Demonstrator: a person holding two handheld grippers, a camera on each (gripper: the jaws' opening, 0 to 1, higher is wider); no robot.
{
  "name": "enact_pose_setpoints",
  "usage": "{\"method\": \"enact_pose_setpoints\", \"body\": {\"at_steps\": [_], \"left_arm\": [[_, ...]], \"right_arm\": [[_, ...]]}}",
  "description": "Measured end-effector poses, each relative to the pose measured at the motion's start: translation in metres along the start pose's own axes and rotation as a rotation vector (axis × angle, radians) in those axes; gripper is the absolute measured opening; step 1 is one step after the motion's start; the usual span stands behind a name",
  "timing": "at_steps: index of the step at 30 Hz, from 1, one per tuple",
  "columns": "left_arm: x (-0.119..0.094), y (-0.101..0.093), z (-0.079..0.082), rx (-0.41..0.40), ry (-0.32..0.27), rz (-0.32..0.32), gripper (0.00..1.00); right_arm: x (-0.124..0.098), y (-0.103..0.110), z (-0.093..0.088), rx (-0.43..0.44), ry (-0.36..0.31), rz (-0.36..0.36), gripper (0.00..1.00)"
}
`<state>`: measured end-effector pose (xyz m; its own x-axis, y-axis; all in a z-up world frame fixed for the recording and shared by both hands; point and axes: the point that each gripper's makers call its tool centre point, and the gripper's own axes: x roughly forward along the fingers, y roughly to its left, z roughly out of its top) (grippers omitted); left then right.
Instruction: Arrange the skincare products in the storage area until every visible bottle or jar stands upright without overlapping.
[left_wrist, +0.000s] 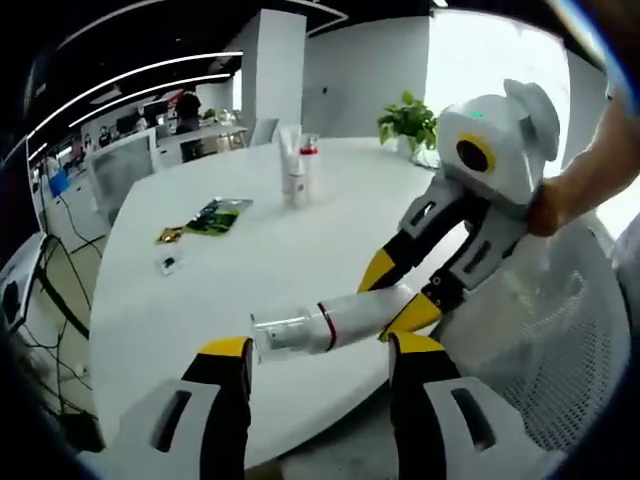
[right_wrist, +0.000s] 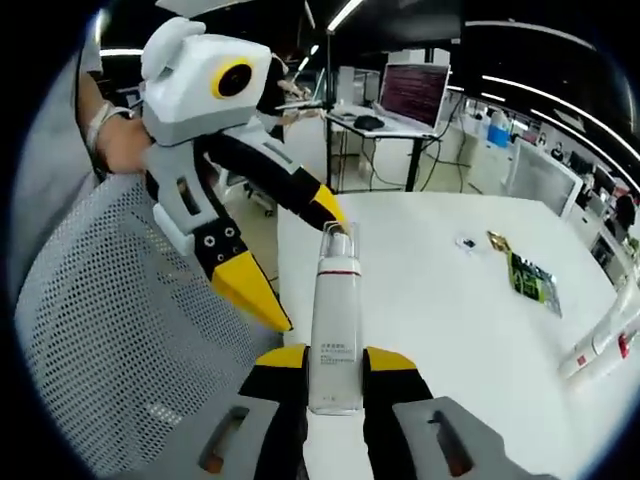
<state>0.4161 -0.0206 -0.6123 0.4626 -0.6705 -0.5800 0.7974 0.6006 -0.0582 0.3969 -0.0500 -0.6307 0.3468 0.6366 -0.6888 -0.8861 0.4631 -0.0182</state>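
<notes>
Right tongs clenched on slim white pump bottle with clear cap, held level above near edge of white round surface. Left tongs spread wide around its cap. Far: two white tubes upright.

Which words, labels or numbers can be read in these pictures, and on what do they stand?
None can be read.
Bottle held in the right gripper: small print, too blurred.
Monitor: lines of text, too small.
Green packet: print too blurred.
</notes>
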Motion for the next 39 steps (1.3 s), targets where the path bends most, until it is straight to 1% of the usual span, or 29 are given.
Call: {"method": "enact_pose_setpoints", "body": {"at_steps": [1, 4, 5, 7, 9, 10, 11, 12, 13, 16, 17, 18, 19, 20, 22, 24, 27, 29, 32, 39], "left_arm": [[0.000, 0.000, -0.001, 0.015, 0.005, 0.005, 0.52], [0.000, 0.000, 0.002, 0.035, -0.006, 0.009, 0.51], [0.001, -0.001, 0.002, 0.039, -0.004, 0.010, 0.51], [0.001, -0.001, 0.000, 0.069, 0.017, 0.015, 0.48], [0.001, -0.002, -0.004, 0.058, 0.038, 0.010, 0.46], [0.001, -0.003, -0.004, 0.050, 0.036, 0.008, 0.46], [0.001, -0.003, -0.004, 0.045, 0.036, 0.009, 0.46], [0.001, -0.003, -0.004, 0.046, 0.038, 0.009, 0.47], [0.002, -0.003, -0.004, 0.045, 0.040, 0.011, 0.48], [0.002, -0.004, -0.008, 0.040, 0.068, 0.016, 0.48], [0.002, -0.004, -0.009, 0.027, 0.076, 0.015, 0.47], [0.002, -0.005, -0.010, 0.017, 0.078, 0.010, 0.47], [0.002, -0.005, -0.009, 0.020, 0.075, 0.011, 0.46], [0.002, -0.007, -0.009, 0.037, 0.083, 0.009, 0.45], [0.002, -0.008, -0.010, 0.050, 0.092, 0.008, 0.43], [0.002, -0.010, -0.012, 0.041, 0.099, 0.000, 0.42], [0.002, -0.011, -0.012, 0.055, 0.103, -0.001, 0.43], [0.002, -0.011, -0.013, 0.046, 0.106, -0.003, 0.43], [0.002, -0.012, -0.013, 0.042, 0.110, -0.007, 0.43], [0.002, -0.013, -0.016, -0.013, 0.123, -0.016, 0.42]], "right_arm": [[0.000, 0.000, 0.001, 0.009, -0.002, 0.001, 0.13], [-0.003, -0.002, 0.002, 0.057, -0.007, 0.010, 0.12], [-0.003, -0.001, 0.002, 0.058, -0.006, 0.013, 0.12], [-0.003, 0.001, -0.001, 0.055, 0.014, 0.019, 0.12], [-0.004, 0.003, -0.002, 0.066, 0.023, 0.027, 0.12], [-0.005, 0.004, -0.003, 0.084, 0.029, 0.035, 0.11], [-0.004, 0.007, -0.004, 0.142, 0.029, 0.049, 0.11], [-0.003, 0.008, -0.003, 0.175, 0.020, 0.058, 0.11], [-0.002, 0.009, -0.002, 0.193, 0.020, 0.061, 0.11], [0.001, 0.012, -0.003, 0.196, 0.046, 0.069, 0.10], [0.001, 0.015, -0.005, 0.219, 0.062, 0.084, 0.10], [0.001, 0.014, -0.005, 0.213, 0.064, 0.080, 0.10], [0.001, 0.014, -0.006, 0.210, 0.070, 0.078, 0.10], [0.000, 0.015, -0.009, 0.224, 0.089, 0.087, 0.10], [-0.001, 0.016, -0.011, 0.234, 0.096, 0.091, 0.09], [-0.002, 0.017, -0.012, 0.247, 0.108, 0.094, 0.09], [-0.003, 0.018, -0.012, 0.271, 0.107, 0.093, 0.09], [-0.003, 0.018, -0.011, 0.280, 0.112, 0.093, 0.09], [-0.004, 0.019, -0.012, 0.270, 0.129, 0.096, 0.09], [-0.005, 0.020, -0.012, 0.279, 0.136, 0.094, 0.09]]}}
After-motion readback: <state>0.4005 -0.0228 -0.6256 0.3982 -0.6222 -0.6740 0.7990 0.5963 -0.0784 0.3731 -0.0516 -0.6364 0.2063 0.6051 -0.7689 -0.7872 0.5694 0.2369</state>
